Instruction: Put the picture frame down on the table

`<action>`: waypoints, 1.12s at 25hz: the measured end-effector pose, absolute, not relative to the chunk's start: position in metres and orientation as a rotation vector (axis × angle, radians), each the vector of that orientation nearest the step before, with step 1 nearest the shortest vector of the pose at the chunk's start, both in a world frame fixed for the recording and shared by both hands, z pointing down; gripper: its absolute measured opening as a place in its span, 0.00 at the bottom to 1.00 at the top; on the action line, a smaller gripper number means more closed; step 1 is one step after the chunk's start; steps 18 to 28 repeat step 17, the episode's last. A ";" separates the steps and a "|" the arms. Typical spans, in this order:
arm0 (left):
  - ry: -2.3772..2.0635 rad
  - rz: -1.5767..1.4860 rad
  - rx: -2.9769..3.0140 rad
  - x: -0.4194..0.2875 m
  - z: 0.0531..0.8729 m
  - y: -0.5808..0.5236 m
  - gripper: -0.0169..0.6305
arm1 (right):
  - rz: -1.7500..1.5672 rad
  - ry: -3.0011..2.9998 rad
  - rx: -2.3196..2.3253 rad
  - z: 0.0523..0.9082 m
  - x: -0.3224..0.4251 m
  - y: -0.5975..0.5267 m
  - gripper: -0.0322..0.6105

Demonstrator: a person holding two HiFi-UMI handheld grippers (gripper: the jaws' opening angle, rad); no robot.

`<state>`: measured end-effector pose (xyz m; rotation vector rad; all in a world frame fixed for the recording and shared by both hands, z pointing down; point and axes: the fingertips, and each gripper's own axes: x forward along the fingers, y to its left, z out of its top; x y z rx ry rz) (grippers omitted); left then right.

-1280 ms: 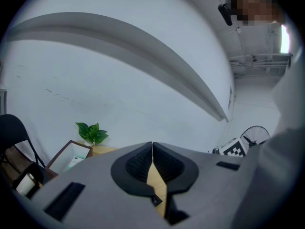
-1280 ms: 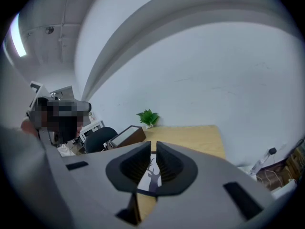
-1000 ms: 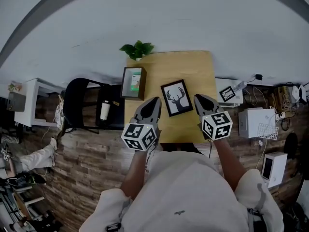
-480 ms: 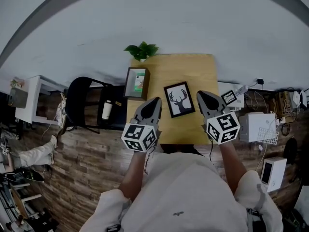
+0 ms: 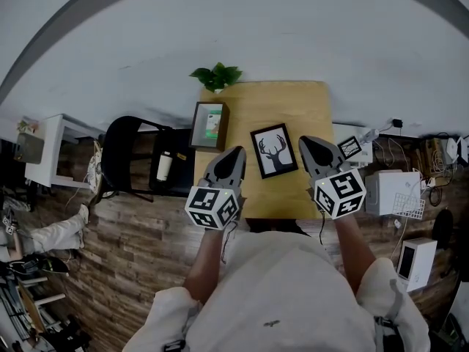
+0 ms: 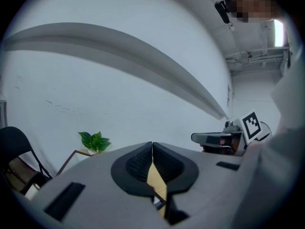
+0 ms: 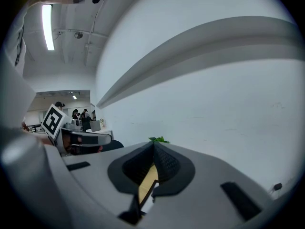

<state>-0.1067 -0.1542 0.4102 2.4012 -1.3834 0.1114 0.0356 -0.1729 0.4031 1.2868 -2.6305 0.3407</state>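
Note:
A black picture frame with a deer print (image 5: 274, 150) lies flat on the yellow wooden table (image 5: 293, 101), near its middle. My left gripper (image 5: 234, 154) hovers at the table's front edge, just left of the frame, shut and holding nothing. On the frame's other side my right gripper (image 5: 307, 143) is likewise shut and holds nothing. In the left gripper view the jaws (image 6: 152, 144) meet at their tips, and a frame corner (image 6: 160, 202) shows in the gap below. The right gripper view shows its jaws (image 7: 154, 145) closed over a frame corner (image 7: 148, 195).
A second frame with a green picture (image 5: 207, 125) stands at the table's left edge. A small potted plant (image 5: 217, 75) sits at the far left corner by the white wall. A black chair (image 5: 128, 152) and a white bottle (image 5: 163, 166) are on the left, white boxes (image 5: 388, 189) on the right.
The head view has shifted a little. My right gripper has drifted slightly to the right. The deer frame stays flat on the table and both grippers stay shut.

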 end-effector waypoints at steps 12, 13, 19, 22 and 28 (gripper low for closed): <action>-1.380 0.122 2.374 -0.104 0.417 -0.160 0.04 | 0.346 -2.630 1.271 0.407 0.036 -0.182 0.05; -1.382 0.123 2.373 -0.104 0.417 -0.160 0.04 | 0.345 -2.630 1.269 0.407 0.036 -0.182 0.05; -1.388 0.126 2.370 -0.104 0.418 -0.163 0.04 | 0.337 -2.630 1.258 0.409 0.036 -0.186 0.05; -1.388 0.126 2.370 -0.104 0.418 -0.163 0.04 | 0.337 -2.630 1.258 0.409 0.036 -0.186 0.05; -1.388 0.126 2.370 -0.104 0.418 -0.163 0.04 | 0.337 -2.630 1.258 0.409 0.036 -0.186 0.05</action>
